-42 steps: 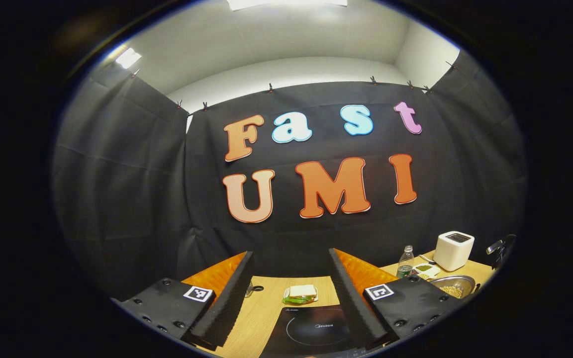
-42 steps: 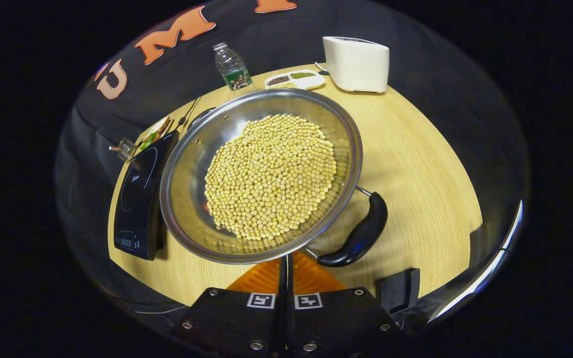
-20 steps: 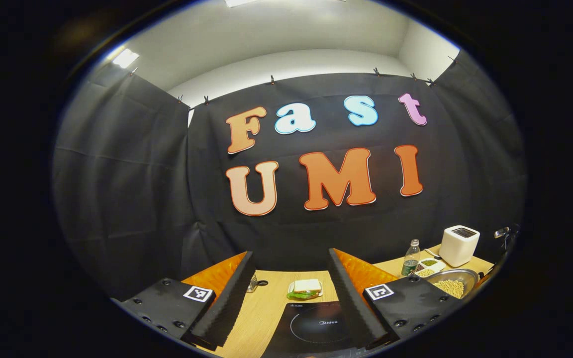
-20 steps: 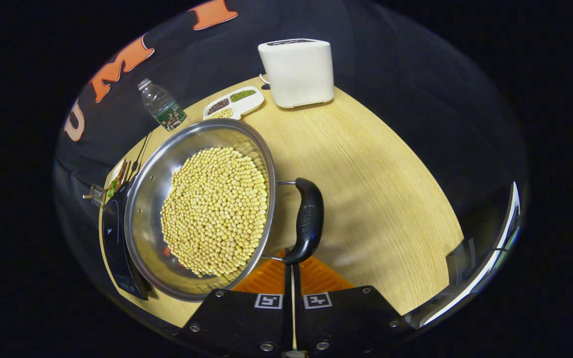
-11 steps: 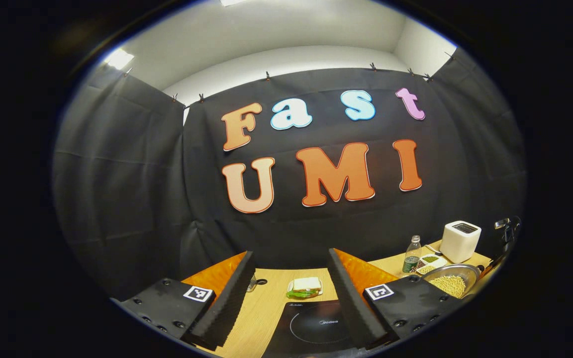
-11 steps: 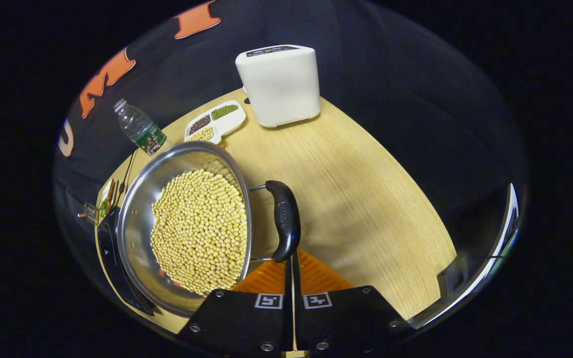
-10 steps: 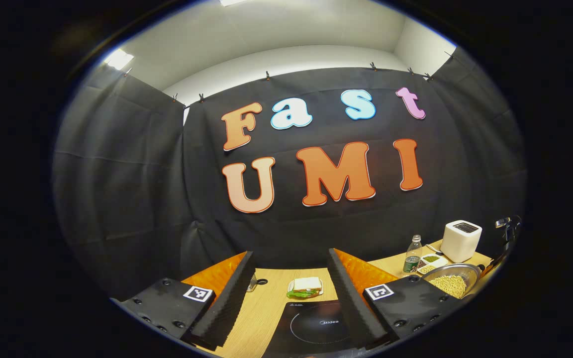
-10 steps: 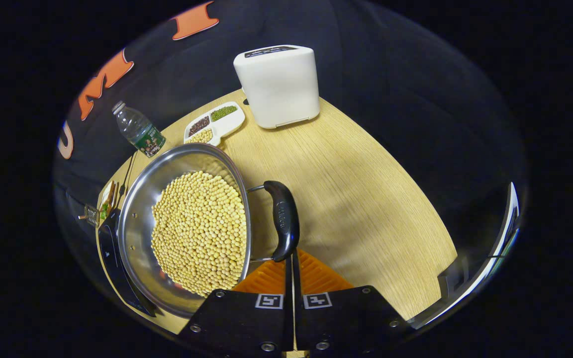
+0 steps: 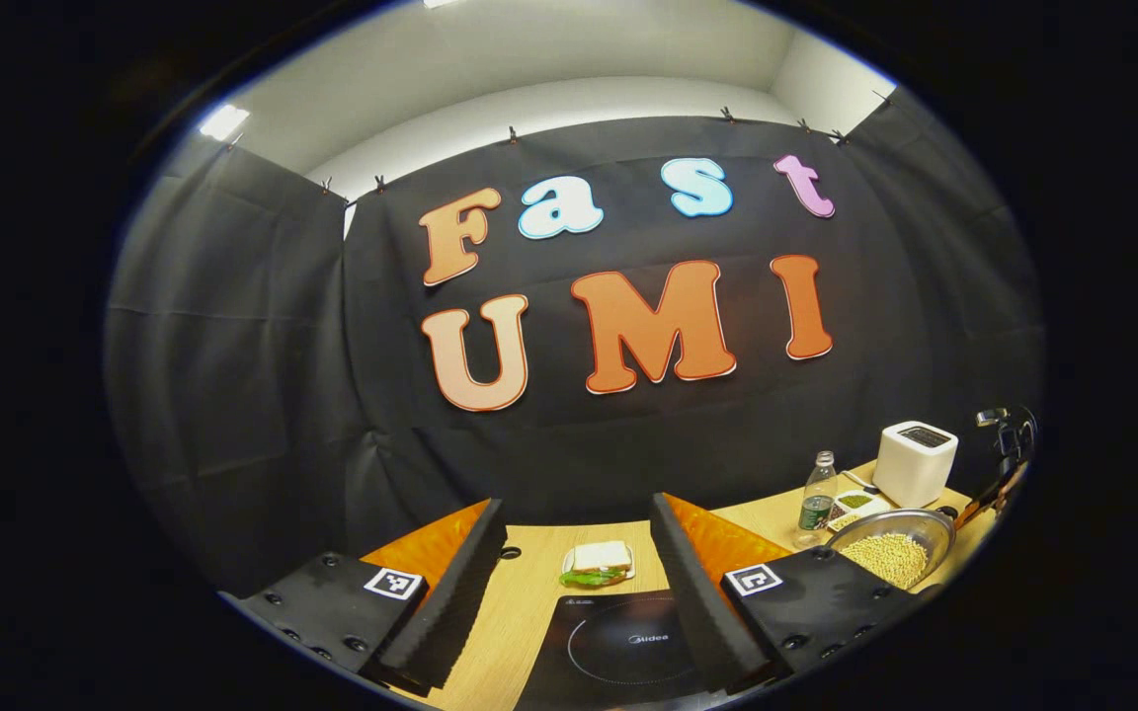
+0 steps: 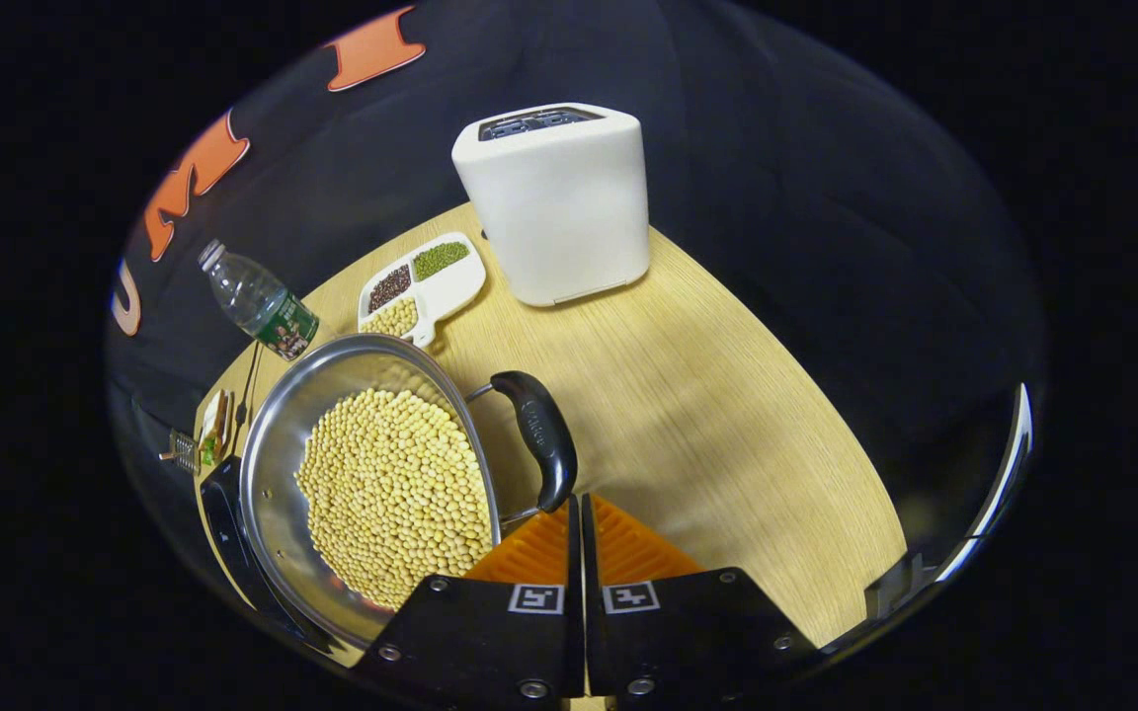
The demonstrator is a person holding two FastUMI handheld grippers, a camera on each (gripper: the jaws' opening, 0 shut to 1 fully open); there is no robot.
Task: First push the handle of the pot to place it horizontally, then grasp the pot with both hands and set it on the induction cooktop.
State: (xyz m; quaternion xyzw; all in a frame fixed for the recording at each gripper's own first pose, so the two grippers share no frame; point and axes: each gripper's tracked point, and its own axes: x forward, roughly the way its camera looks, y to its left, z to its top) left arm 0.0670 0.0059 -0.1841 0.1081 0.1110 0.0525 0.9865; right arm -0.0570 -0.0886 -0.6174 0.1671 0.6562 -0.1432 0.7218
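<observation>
The right gripper (image 10: 576,513), its fingers pressed together on nothing, has its tips at the lower end of the pot's black handle (image 10: 541,436), so the pushing looks under way. The pot (image 10: 371,484) of beans sits on the table (image 10: 727,425) beside the cooktop (image 9: 618,647), not on it. The left gripper (image 9: 569,583) hangs wide open above the cooktop's near edge; the two-handed lift is not yet done.

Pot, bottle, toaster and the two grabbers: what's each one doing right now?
Pot: on the table, full of yellow beans.
Pot handle: closed right gripper's tips beside it, contact unclear.
Cooktop: bare, nothing on it.
Bottle: capped, upright.
Toaster: slots empty.
Left gripper: open, holding nothing.
Right gripper: shut, holding nothing.
</observation>
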